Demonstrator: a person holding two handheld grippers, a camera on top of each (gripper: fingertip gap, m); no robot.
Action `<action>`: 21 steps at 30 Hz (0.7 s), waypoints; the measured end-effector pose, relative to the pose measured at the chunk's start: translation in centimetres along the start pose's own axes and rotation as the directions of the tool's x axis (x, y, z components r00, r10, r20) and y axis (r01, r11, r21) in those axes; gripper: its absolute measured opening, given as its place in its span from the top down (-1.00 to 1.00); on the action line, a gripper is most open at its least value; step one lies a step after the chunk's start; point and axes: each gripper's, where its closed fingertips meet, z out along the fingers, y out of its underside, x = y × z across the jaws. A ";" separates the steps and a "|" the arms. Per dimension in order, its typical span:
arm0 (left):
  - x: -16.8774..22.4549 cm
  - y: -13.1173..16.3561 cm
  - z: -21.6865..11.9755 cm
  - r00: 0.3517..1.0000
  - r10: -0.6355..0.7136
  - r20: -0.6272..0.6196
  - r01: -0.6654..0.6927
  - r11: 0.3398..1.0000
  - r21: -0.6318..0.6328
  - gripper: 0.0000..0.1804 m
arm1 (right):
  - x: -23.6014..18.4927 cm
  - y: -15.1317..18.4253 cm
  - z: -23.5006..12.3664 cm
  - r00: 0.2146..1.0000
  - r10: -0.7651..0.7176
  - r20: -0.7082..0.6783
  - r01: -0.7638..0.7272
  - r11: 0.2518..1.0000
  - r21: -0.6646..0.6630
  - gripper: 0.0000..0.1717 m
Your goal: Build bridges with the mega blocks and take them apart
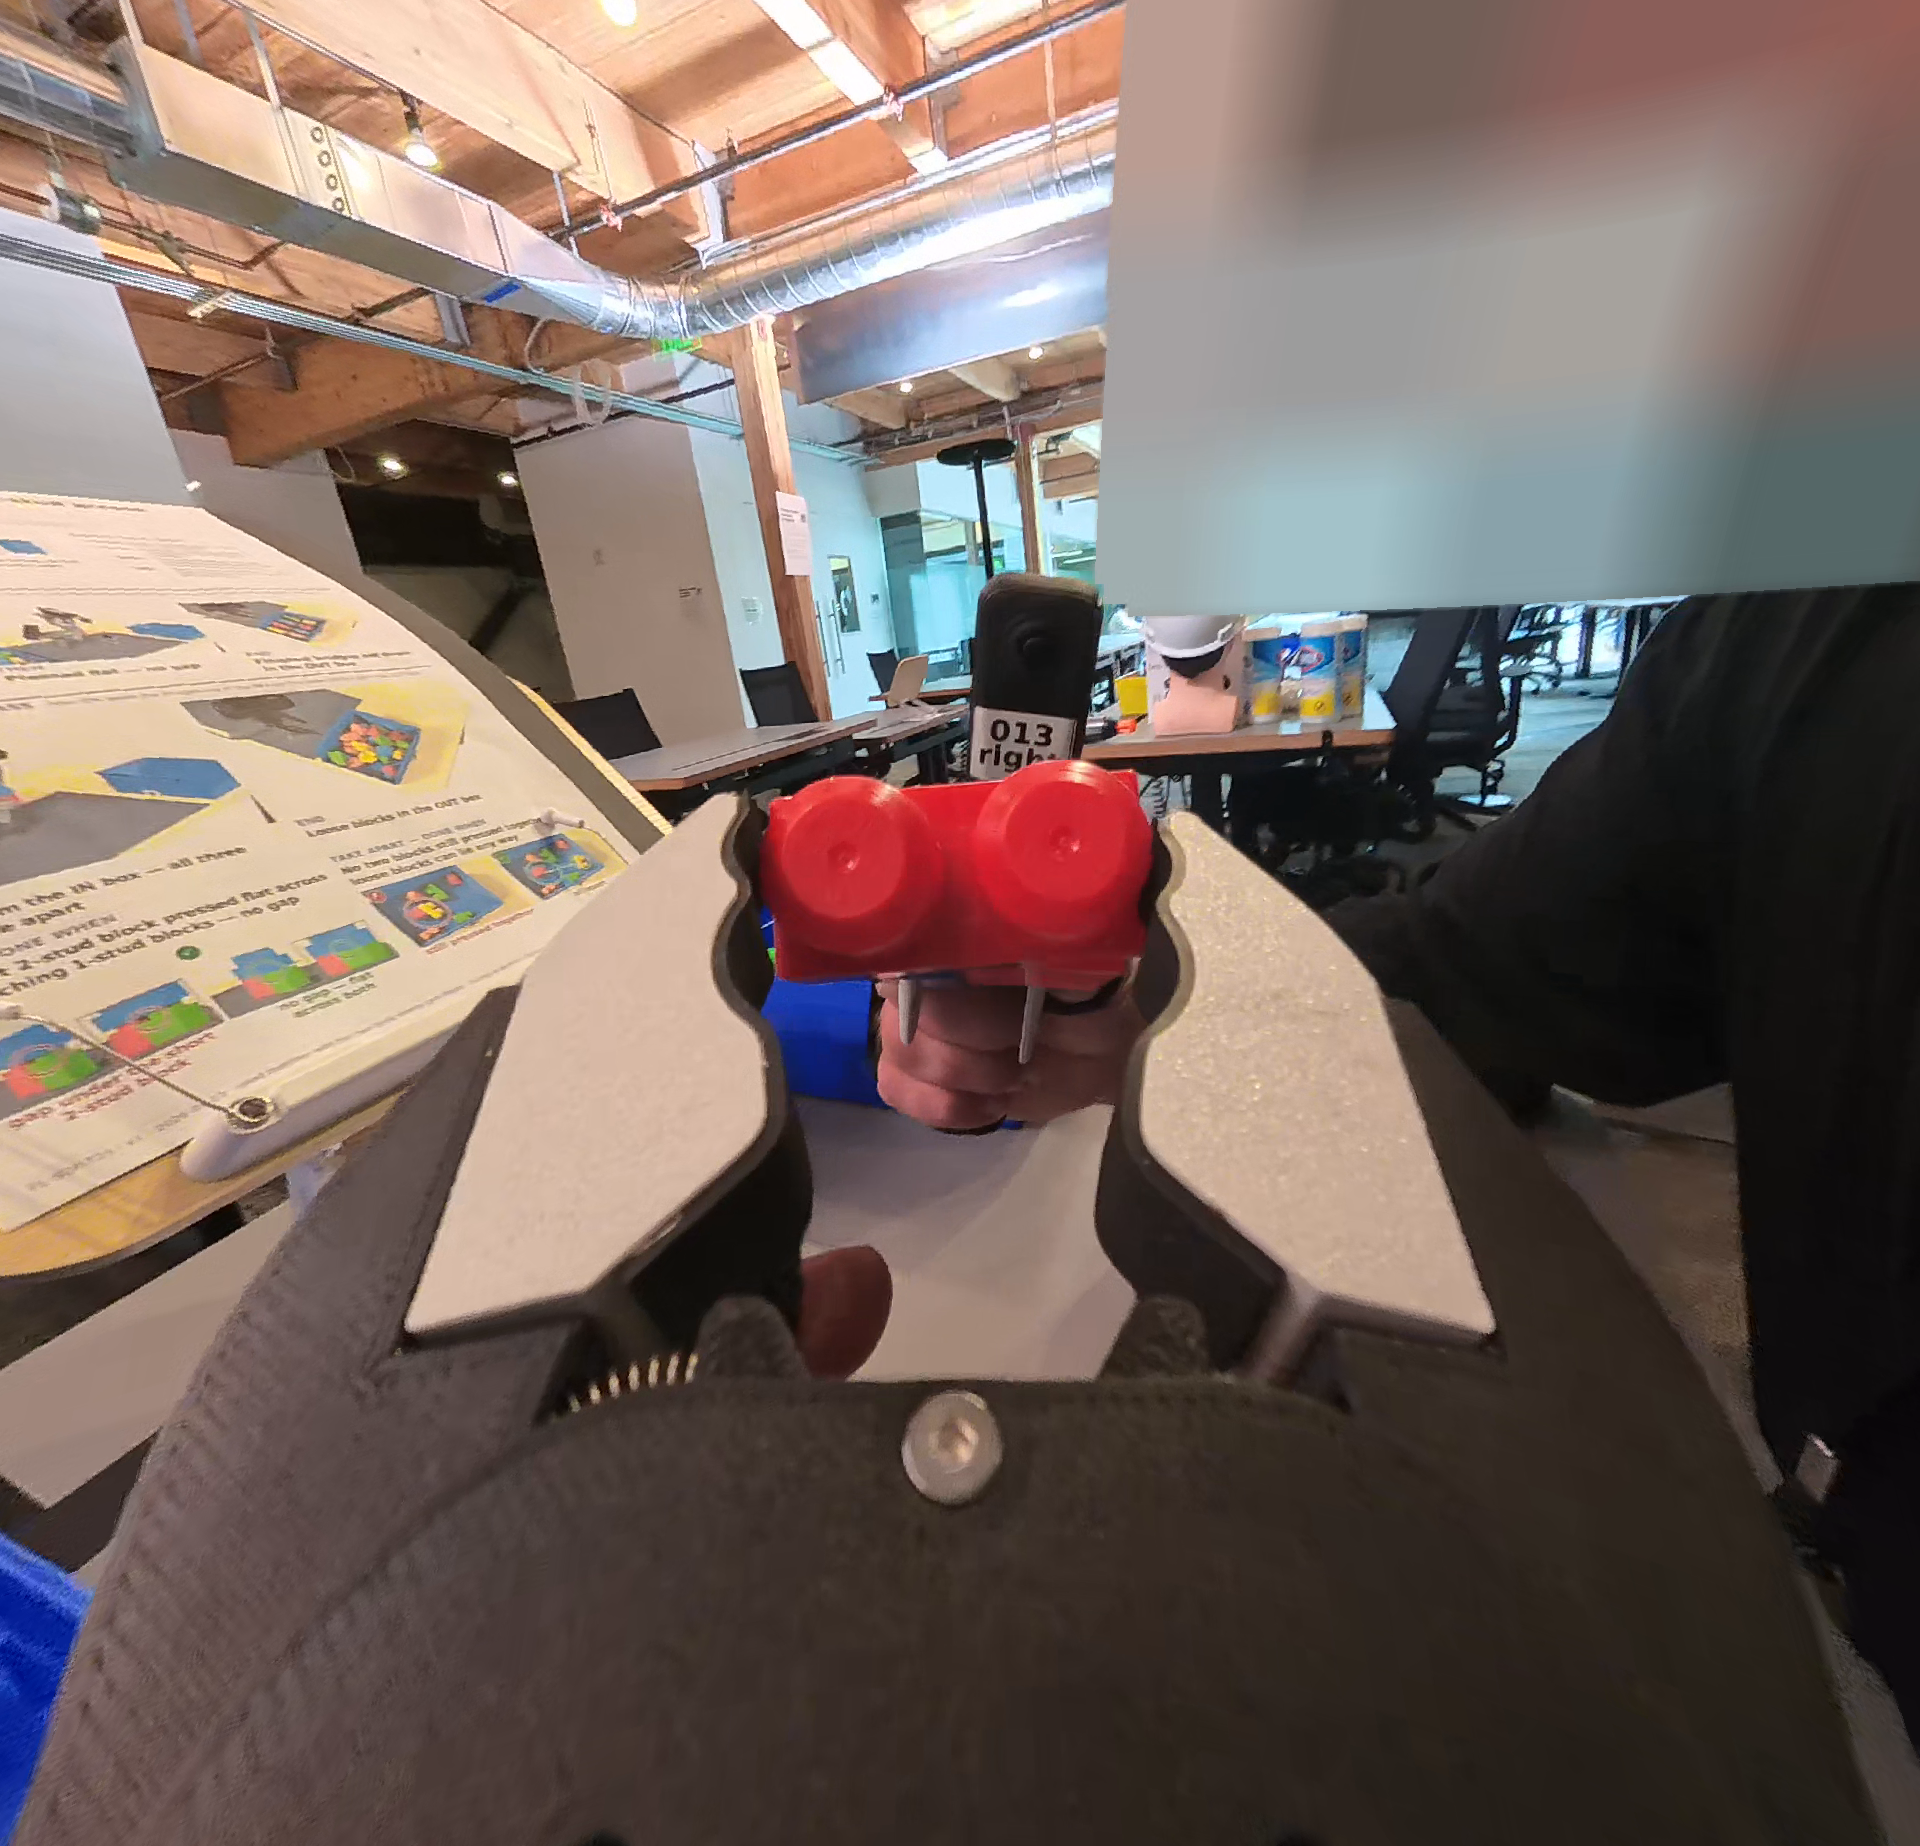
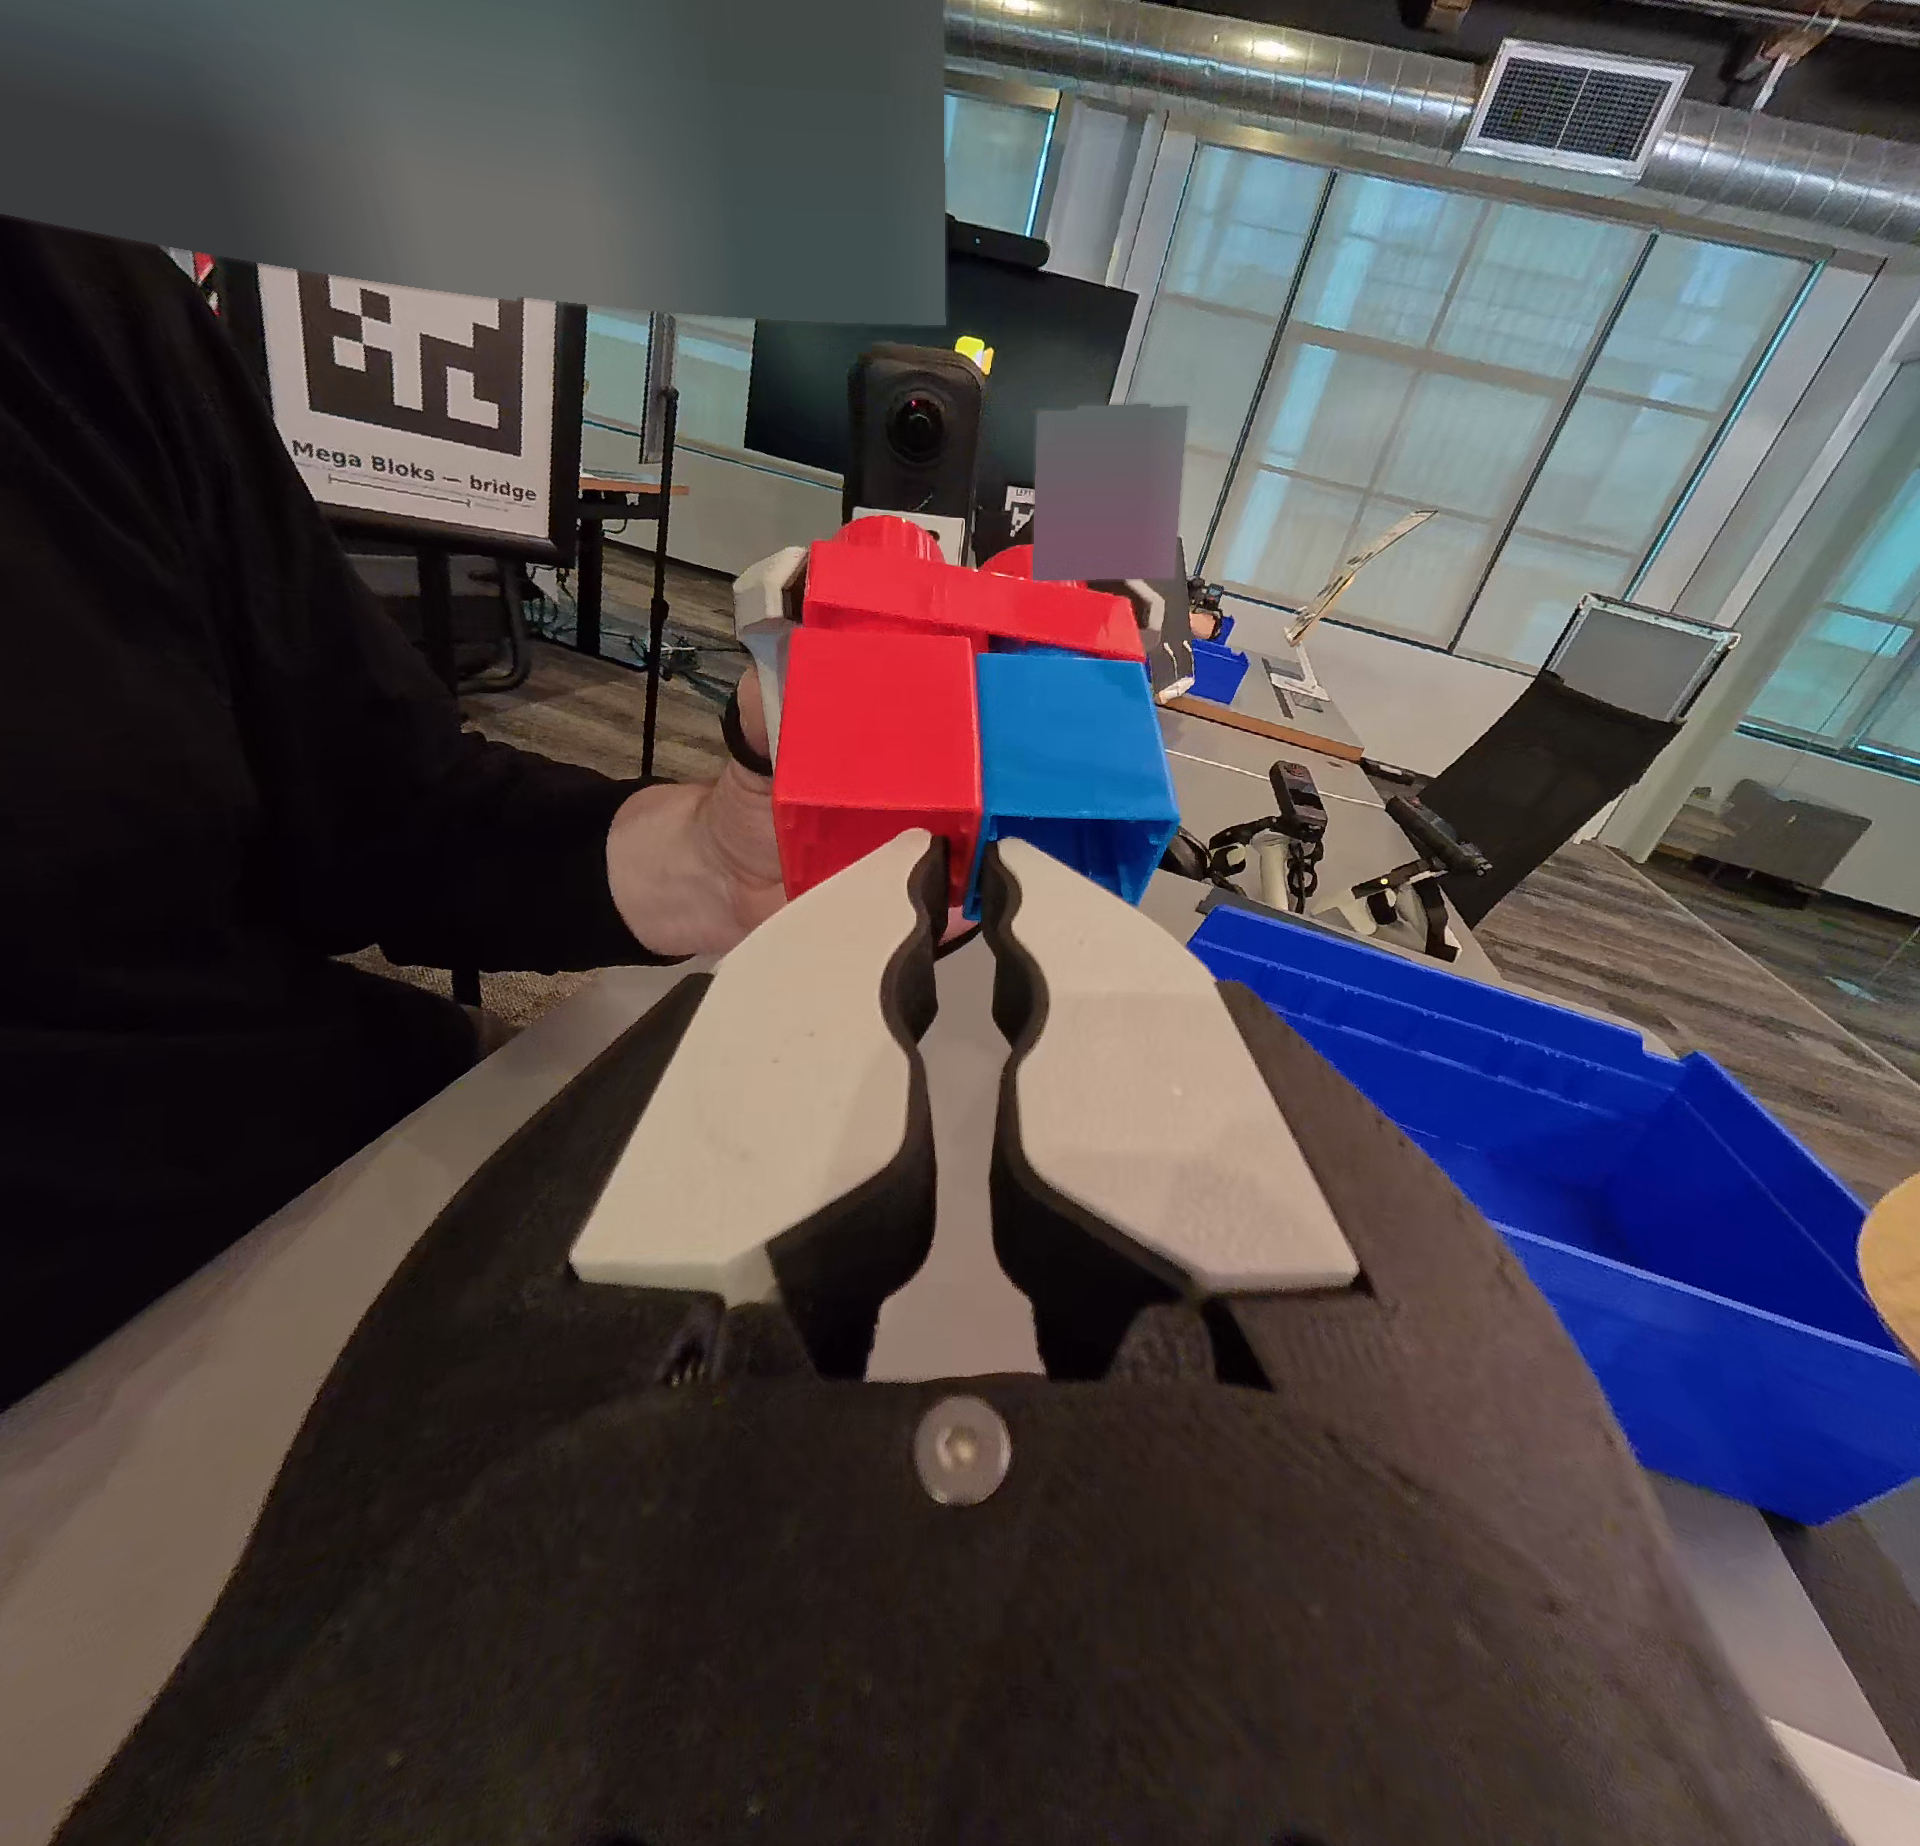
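The bridge [image 2: 966, 716] is held in the air above the bench [image 2: 260, 1225], at about 12 o'clock from the right hand-held gripper [image 2: 963, 856] in its own view. It is three blocks of glossy plastic. The largest is the red two-stud block [image 1: 951, 877], laid across the top, with two round domed studs side by side. Under it sit two square, hollow, open-bottomed single blocks, wall against wall: the red block [image 2: 878, 747] at 9 o'clock and the blue block [image 2: 1070, 747] at 3 o'clock.

The left hand-held gripper [image 1: 951, 887] is spread wide and grips the red two-stud block by its two short ends, pads against it. The right hand-held gripper is nearly closed, pinching the two touching walls where the single blocks meet. A blue bin [image 2: 1621, 1214] lies at 4 o'clock.
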 end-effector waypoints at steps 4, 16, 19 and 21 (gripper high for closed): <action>0.1 0.2 -0.1 1.000 0.015 0.003 -0.015 1.000 -0.011 0.22 | -0.1 0.1 0.1 1.000 0.009 0.014 -0.009 1.000 -0.017 0.94; 0.7 0.5 -0.1 0.999 0.046 -0.011 -0.046 0.998 -0.041 0.23 | -0.6 0.3 0.1 0.998 0.020 0.054 -0.017 0.998 -0.066 0.95; 0.8 0.6 -0.3 0.999 0.047 -0.014 -0.048 0.998 -0.043 0.23 | -0.6 0.5 0.2 0.997 0.032 0.064 -0.026 0.996 -0.084 0.94; 0.6 1.0 -0.2 0.999 0.045 -0.003 -0.045 0.998 -0.048 0.23 | -0.5 0.9 0.2 0.996 0.050 0.072 -0.043 0.994 -0.104 0.94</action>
